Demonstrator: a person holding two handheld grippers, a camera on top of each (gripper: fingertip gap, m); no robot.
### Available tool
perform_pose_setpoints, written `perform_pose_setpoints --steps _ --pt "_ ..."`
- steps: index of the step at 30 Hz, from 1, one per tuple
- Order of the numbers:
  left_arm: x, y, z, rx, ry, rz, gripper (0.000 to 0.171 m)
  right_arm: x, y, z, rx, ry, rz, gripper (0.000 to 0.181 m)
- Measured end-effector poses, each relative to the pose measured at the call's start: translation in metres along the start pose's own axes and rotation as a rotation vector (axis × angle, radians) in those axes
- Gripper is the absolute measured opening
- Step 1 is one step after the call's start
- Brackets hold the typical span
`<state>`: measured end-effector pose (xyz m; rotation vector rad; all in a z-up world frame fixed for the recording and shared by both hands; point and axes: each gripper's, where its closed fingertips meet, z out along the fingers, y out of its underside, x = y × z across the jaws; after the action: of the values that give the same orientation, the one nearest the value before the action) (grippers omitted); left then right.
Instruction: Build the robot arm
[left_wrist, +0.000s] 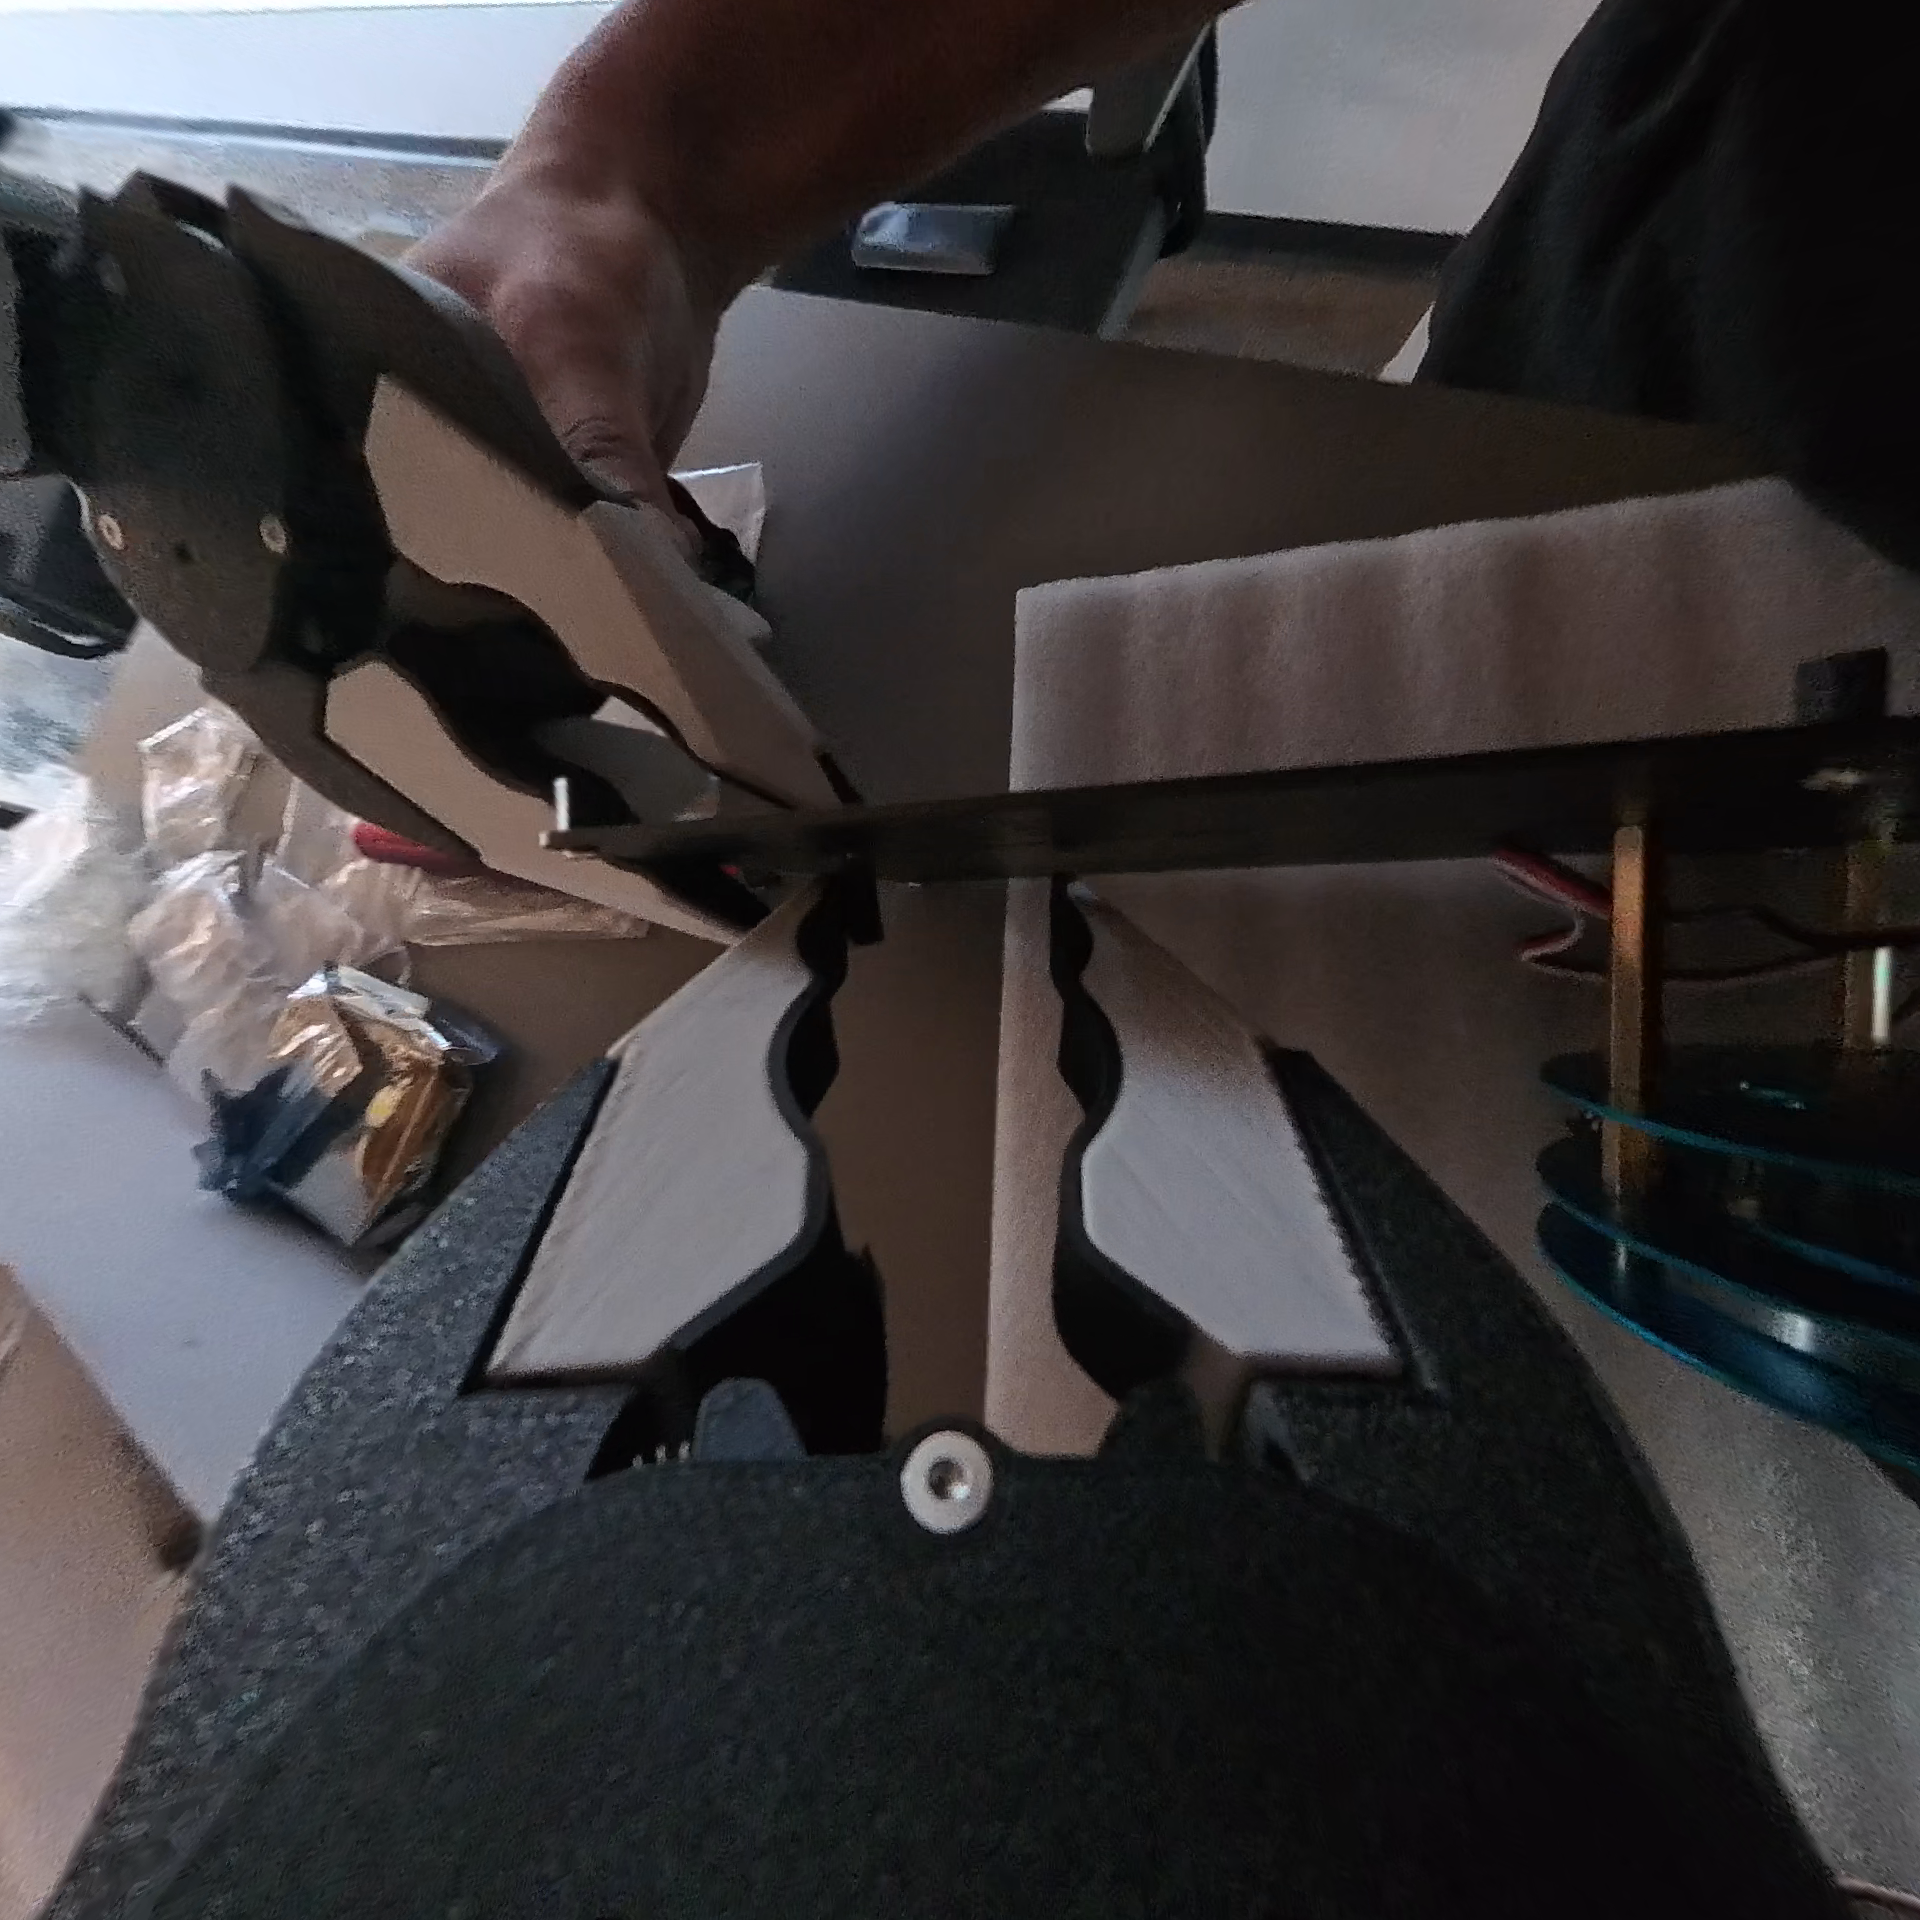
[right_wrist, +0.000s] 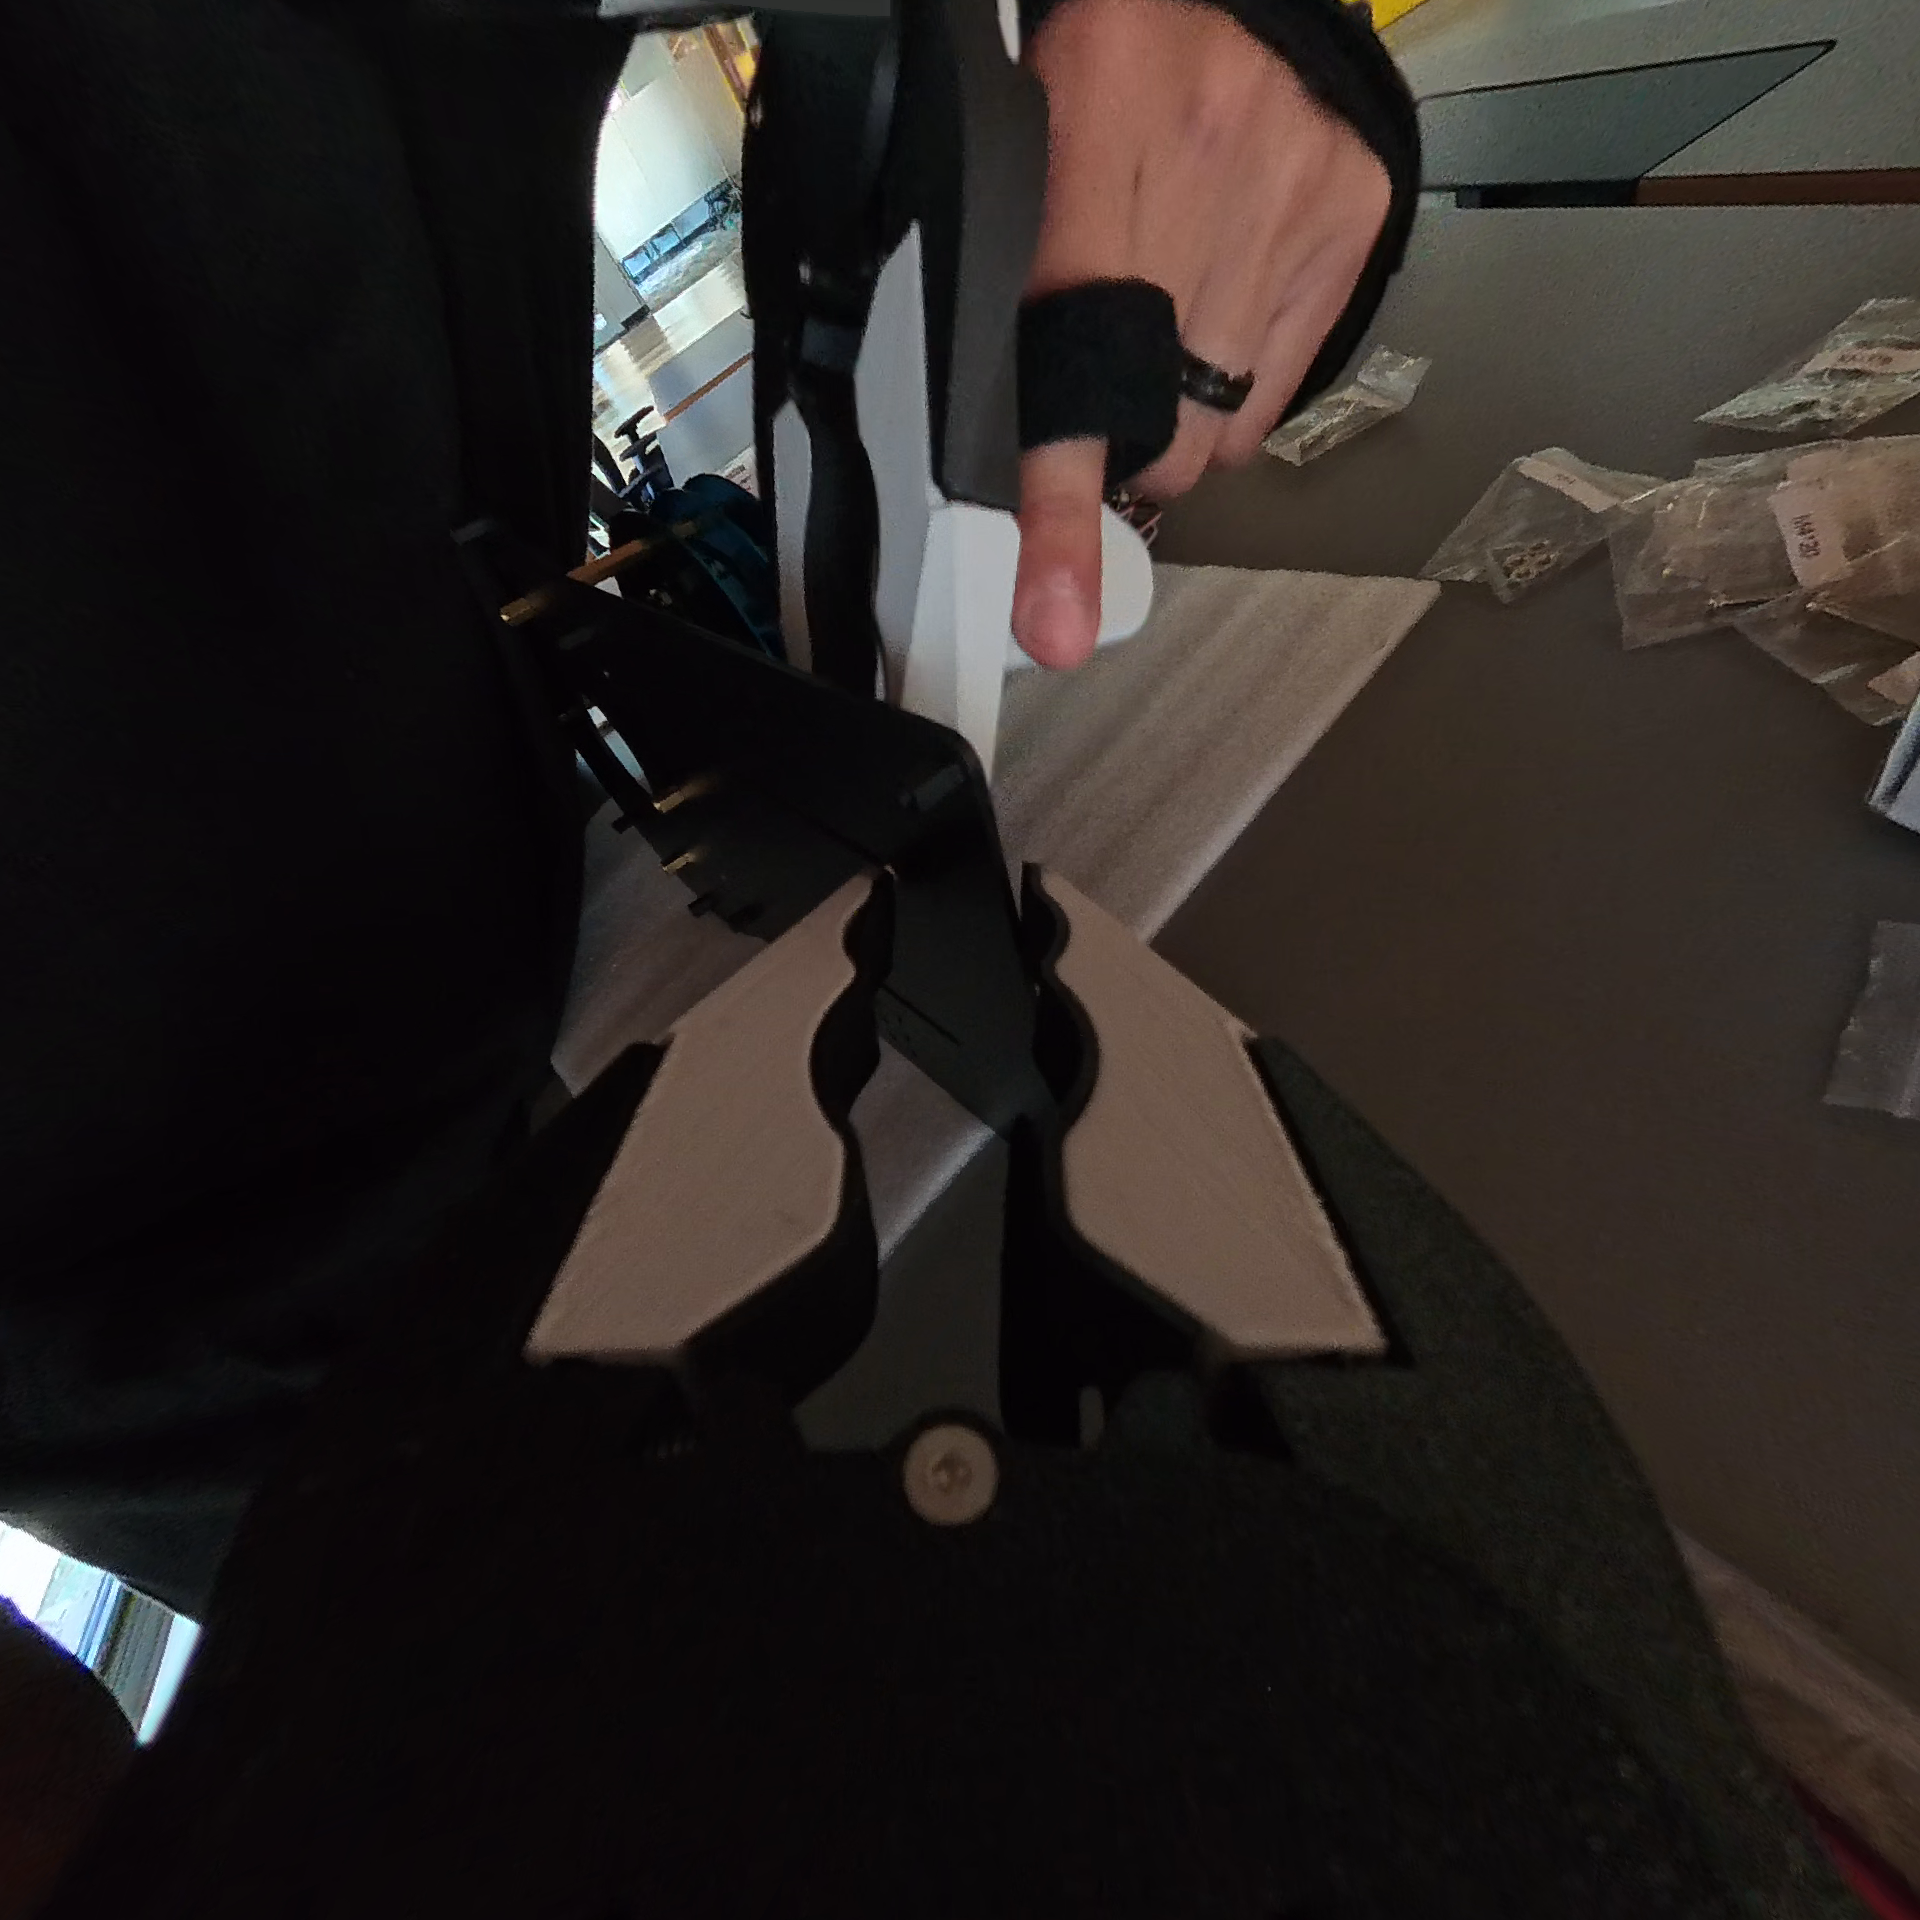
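We see the left gripper (left_wrist: 940, 914) with its white, wavy-edged fingers (left_wrist: 707, 1174) parted by a moderate gap, tips just under the thin edge of a flat black plate (left_wrist: 1247, 821); whether they touch it, we cannot tell. The plate sits on brass standoffs (left_wrist: 1631, 997) above translucent blue discs (left_wrist: 1725, 1195), beside a ribbed white foam sheet (left_wrist: 1403, 644) on the grey table (left_wrist: 1299, 436). The right gripper (right_wrist: 956, 883) is narrowed onto the plate's rounded corner, which sits between its fingers. Crinkled clear plastic bags (right_wrist: 1745, 561) lie well apart on the table.
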<state>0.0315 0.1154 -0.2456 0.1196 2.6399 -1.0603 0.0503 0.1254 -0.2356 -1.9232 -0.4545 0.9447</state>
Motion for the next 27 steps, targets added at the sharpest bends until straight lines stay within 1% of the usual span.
perform_pose_setpoints --steps 2,3,4,5,7,8,10,11,12,13,14,15,17,18,19,21,23,24,26,27 --pt "0.000 -0.005 -0.012 0.034 0.003 -0.009 0.034 0.000 0.000 0.000 0.003 -0.003 0.000 0.023" --pt "0.001 -0.012 -0.020 0.074 0.020 -0.018 0.020 0.001 0.000 0.000 0.005 -0.002 0.001 0.023" --pt "0.000 -0.016 -0.026 0.103 0.031 -0.032 0.017 0.000 0.000 0.000 0.004 -0.002 0.002 0.023" --pt "-0.005 -0.013 -0.027 0.090 0.021 -0.054 0.020 0.000 0.000 0.000 0.003 -0.001 0.002 0.023" --pt "-0.017 0.001 -0.021 0.041 0.003 -0.116 0.027 0.000 0.000 0.000 -0.003 0.001 0.001 0.023" --pt "-0.019 0.008 -0.017 0.028 0.030 -0.190 0.026 0.000 0.000 0.000 -0.005 0.001 0.001 0.023" --pt "-0.016 0.019 -0.010 0.033 0.153 -0.434 0.026 0.000 0.000 0.000 -0.007 0.006 -0.003 0.023" --pt "-0.017 0.020 -0.010 0.069 0.210 -0.589 0.025 0.000 0.000 0.000 -0.007 0.006 -0.003 0.023" --pt "-0.017 0.015 -0.012 0.142 0.295 -0.757 0.017 0.000 0.000 0.000 -0.007 0.008 -0.004 0.024" --pt "-0.016 0.006 -0.015 0.225 0.401 -0.921 0.015 0.000 0.000 0.000 -0.007 0.010 -0.007 0.024" --pt "-0.019 0.001 -0.017 0.291 0.469 -1.070 0.017 0.000 0.000 0.000 -0.006 0.012 -0.009 0.024" --pt "-0.023 -0.001 -0.017 0.340 0.509 -1.187 0.015 0.001 0.000 0.000 -0.005 0.012 -0.011 0.024" --pt "-0.022 -0.002 -0.014 0.371 0.593 -1.356 0.015 0.000 0.000 0.000 0.001 0.008 -0.013 0.023" --pt "-0.021 -0.004 -0.013 0.380 0.643 -1.432 0.016 0.000 0.000 0.000 0.003 0.007 -0.015 0.023" --pt "-0.021 -0.006 -0.013 0.399 0.685 -1.497 0.022 0.000 0.000 0.000 0.004 0.006 -0.015 0.023" --pt "-0.025 -0.007 -0.017 0.461 0.732 -1.606 0.022 0.000 0.000 0.000 0.002 0.005 -0.016 0.023" --pt "-0.029 -0.009 -0.018 0.502 0.761 -1.677 0.017 0.000 0.000 0.000 0.002 0.006 -0.017 0.024" --pt "-0.029 -0.010 -0.018 0.515 0.773 -1.690 0.007 0.000 0.000 0.000 0.001 0.005 -0.016 0.023" --pt "-0.029 -0.013 -0.019 0.533 0.800 -1.699 0.000 0.001 0.000 0.000 -0.001 0.004 -0.018 0.024" --pt "-0.027 -0.016 -0.021 0.529 0.820 -1.687 0.000 0.000 0.000 0.000 -0.002 0.002 -0.018 0.023"
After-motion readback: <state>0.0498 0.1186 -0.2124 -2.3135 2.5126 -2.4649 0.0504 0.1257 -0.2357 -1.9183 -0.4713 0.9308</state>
